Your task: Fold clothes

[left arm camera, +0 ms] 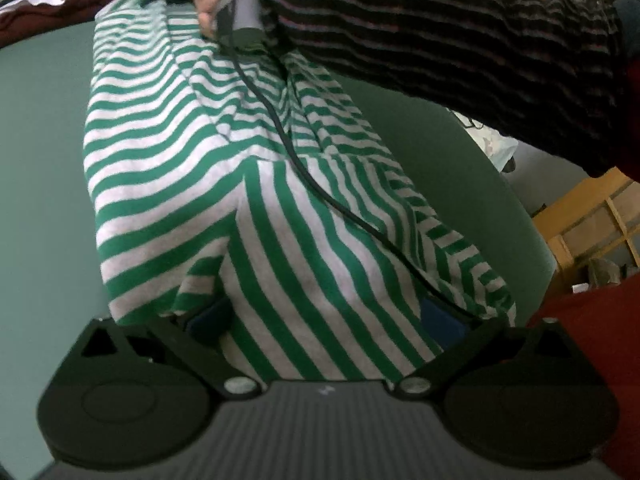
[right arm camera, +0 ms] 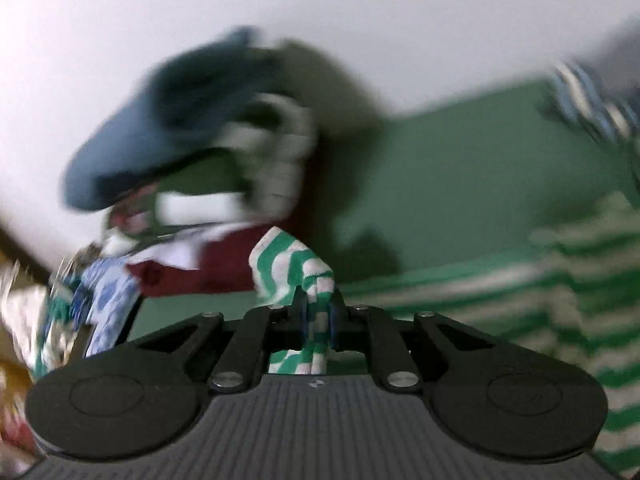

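The green table (left arm camera: pixel 44 152) carries the green-and-white striped garment (left arm camera: pixel 168 152), spread lengthwise. The left gripper (left arm camera: pixel 324 320) stands wide apart, fabric draped between its fingers. The right gripper (right arm camera: pixel 316 316) is clamped on a bunched garment edge.

- Bare green table (left arm camera: pixel 44 152) is left open to the left of the striped garment (left arm camera: pixel 168 152), and a narrower strip to its right.
- The far left corner is blocked by a heap of clothes (right arm camera: pixel 192 184).
- The space above the garment's far end is crossed by a striped sleeve (left arm camera: pixel 440 40), with a black cable (left arm camera: pixel 304 168) trailing over the cloth.
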{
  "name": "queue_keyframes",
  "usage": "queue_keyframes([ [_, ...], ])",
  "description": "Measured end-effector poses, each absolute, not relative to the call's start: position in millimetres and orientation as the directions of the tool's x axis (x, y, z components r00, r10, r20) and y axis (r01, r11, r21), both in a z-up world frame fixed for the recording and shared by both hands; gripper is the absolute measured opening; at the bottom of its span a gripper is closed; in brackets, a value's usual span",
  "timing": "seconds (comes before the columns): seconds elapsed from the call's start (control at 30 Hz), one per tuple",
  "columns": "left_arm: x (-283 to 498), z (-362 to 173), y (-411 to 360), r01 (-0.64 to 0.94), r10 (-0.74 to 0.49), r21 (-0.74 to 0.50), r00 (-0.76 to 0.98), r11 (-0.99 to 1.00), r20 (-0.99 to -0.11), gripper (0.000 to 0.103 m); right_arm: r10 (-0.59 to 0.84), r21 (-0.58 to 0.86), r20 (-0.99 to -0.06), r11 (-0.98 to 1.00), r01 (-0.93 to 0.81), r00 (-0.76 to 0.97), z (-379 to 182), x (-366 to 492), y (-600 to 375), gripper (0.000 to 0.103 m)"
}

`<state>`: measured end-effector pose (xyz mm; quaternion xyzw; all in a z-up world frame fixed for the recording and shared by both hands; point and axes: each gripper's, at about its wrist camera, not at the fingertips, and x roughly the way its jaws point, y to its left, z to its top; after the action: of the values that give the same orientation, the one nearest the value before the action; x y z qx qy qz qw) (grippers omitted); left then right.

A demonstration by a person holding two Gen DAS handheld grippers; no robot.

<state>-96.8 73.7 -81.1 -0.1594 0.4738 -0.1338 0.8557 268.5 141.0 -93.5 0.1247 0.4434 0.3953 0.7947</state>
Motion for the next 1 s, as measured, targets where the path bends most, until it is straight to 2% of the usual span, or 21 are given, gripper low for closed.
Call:
queue_keyframes([
  [0.07,-96.2,-81.6,72.7,0.078,-0.377,-0.395,0.511,0.915,-0.773,0.101,0.73,0.563,-0.616,0.671,-0.482,0.297,-99.3,271.5,129.9,0.012],
  [0.17,-95.6,-82.5,71.3,0.077,-0.371,-0.388,0.506,0.918,-0.778,0.101,0.738,0.567,-0.593,0.667,-0.483,0.323,-93.8,271.7,120.4,0.022],
  [0.2,-95.4,-82.5,71.0,0.076,-0.369,-0.386,0.505,0.919,-0.78,0.102,0.74,0.567,-0.581,0.666,-0.484,0.338,-90.8,273.1,117.8,0.033],
  [0.27,-95.4,-82.7,70.2,0.074,-0.368,-0.385,0.505,0.92,-0.781,0.102,0.745,0.567,-0.554,0.665,-0.486,0.373,-84.5,277.1,114.3,0.044],
  [0.37,-96.9,-83.2,70.2,0.072,-0.371,-0.39,0.508,0.918,-0.777,0.102,0.754,0.529,-0.551,0.647,-0.549,0.357,-78.7,281.2,125.8,0.047],
  [0.47,-98.5,-83.7,69.5,0.069,-0.368,-0.39,0.514,0.918,-0.775,0.102,0.728,0.413,-0.612,0.628,-0.66,0.309,-82.4,277.5,158.2,0.048],
  [0.53,-99.1,-83.4,68.8,0.066,-0.365,-0.389,0.516,0.919,-0.775,0.101,0.697,0.334,-0.651,0.619,-0.711,0.301,-86.4,273.1,173.5,0.016],
  [0.57,-99.4,-83.3,68.4,0.065,-0.364,-0.388,0.516,0.919,-0.775,0.101,0.689,0.313,-0.657,0.62,-0.72,0.307,-86.7,272.1,176.2,0.005],
  [0.67,-100.6,-83.4,66.4,0.066,-0.363,-0.387,0.515,0.92,-0.776,0.101,0.683,0.339,-0.626,0.672,-0.659,0.375,-84.0,281.6,169.8,0.004],
  [0.8,-101.0,-83.5,64.3,0.073,-0.363,-0.382,0.509,0.922,-0.78,0.101,0.646,0.339,-0.65,0.719,-0.607,0.402,-97.5,298.4,161.9,0.004],
  [0.83,-100.9,-83.5,64.2,0.072,-0.362,-0.381,0.508,0.922,-0.781,0.101,0.649,0.327,-0.647,0.71,-0.623,0.401,-97.0,297.5,159.6,0.006],
  [0.9,-100.8,-83.5,63.7,0.07,-0.36,-0.379,0.51,0.923,-0.781,0.101,0.667,0.308,-0.613,0.696,-0.649,0.424,-85.4,291.1,150.0,0.025],
  [1.0,-100.3,-83.6,62.7,0.068,-0.356,-0.375,0.511,0.924,-0.783,0.101,0.738,0.3,-0.543,0.616,-0.728,0.4,-63.1,276.1,139.3,0.026],
])
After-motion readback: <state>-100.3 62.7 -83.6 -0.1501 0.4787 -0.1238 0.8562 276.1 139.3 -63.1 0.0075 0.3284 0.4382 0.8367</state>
